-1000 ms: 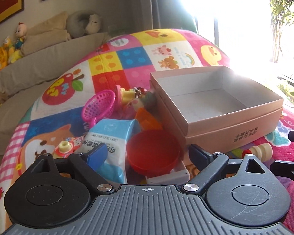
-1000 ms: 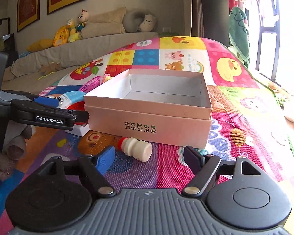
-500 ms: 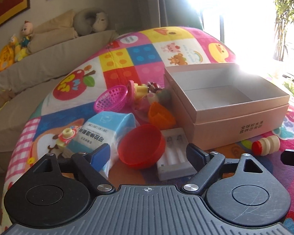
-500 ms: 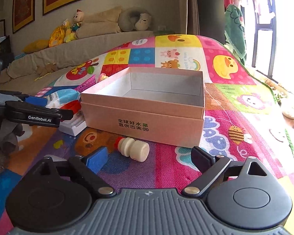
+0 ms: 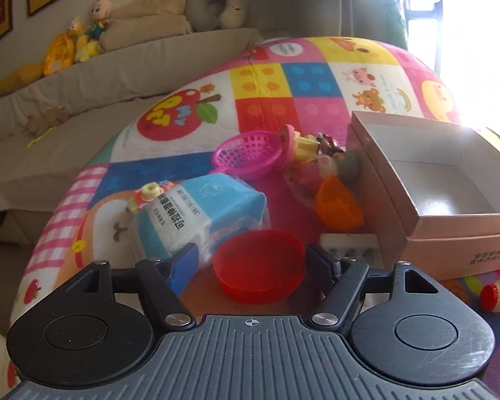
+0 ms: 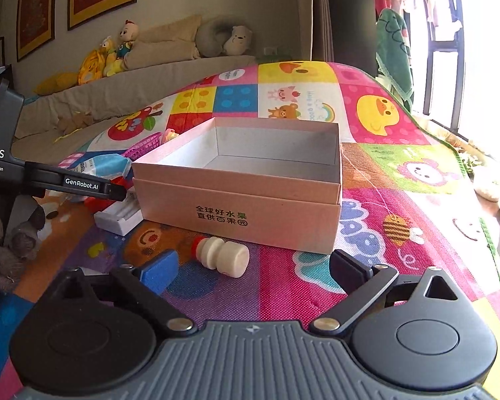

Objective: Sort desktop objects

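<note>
Both grippers aim toward the open cardboard box [image 6: 240, 196], the likely bin for this sorting. Left gripper [image 5: 250, 263], left of the box, brackets the red bowl [image 5: 260, 266]; its jaws have just been closing, the right pad looks at the rim, the blue one just clear, so no firm clamp yet. Right gripper [image 6: 253, 266], in front of the box, has just been opening and stands wide apart, empty, lined up on the cream bottle [image 6: 221, 255] lying on its side just before the box's front wall.
</note>
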{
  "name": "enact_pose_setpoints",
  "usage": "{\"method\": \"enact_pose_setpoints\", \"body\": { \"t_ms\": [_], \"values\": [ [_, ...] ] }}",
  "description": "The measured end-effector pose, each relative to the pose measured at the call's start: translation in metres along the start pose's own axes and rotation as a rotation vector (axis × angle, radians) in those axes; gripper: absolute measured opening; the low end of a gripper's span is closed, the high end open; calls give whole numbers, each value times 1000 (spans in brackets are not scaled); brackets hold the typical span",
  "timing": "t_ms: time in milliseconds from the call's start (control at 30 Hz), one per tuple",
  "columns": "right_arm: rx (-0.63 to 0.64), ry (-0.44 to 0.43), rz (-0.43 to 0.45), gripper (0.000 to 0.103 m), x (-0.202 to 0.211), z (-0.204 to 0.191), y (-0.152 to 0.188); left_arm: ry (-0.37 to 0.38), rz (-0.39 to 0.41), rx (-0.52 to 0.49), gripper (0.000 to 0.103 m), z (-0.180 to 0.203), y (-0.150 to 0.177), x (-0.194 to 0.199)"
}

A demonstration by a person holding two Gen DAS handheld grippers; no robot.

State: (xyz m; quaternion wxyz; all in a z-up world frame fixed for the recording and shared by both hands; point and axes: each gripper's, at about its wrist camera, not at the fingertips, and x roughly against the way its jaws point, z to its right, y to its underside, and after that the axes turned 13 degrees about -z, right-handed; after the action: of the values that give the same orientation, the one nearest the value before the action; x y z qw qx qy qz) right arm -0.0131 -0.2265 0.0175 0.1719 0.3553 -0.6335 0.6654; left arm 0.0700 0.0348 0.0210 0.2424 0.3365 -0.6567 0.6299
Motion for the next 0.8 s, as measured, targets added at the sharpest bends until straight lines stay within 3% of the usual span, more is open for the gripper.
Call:
{"method": "enact_pose_setpoints", "body": {
  "t_ms": [67, 133, 200, 333, 467, 533, 667, 800],
  "values": [
    [-1, 1, 3, 99, 0, 0, 1, 31, 19, 12, 84, -8, 6, 13],
    [0, 1, 3, 99, 0, -1, 1, 162, 20, -14, 91, -8, 13, 27],
    [-1, 1, 3, 99, 0, -1, 1, 231, 19, -77, 92, 3, 20, 36],
    [3, -1, -1, 99, 0, -1, 0, 194, -18, -163, 87, 35, 21, 26],
    [6, 6, -6, 99, 3, -2, 0, 177, -62, -163, 67, 45, 19, 10],
    [4, -38, -51, 99, 3, 0, 1, 166, -70, -161, 53, 43, 22, 7],
    [37, -55, -75, 99, 3, -6, 1, 191, -69, -182, 53, 33, 36, 20],
    [64, -51, -65, 99, 6, -12, -3, 272, -86, -263, 53, 14, 66, 49]
  ]
}}
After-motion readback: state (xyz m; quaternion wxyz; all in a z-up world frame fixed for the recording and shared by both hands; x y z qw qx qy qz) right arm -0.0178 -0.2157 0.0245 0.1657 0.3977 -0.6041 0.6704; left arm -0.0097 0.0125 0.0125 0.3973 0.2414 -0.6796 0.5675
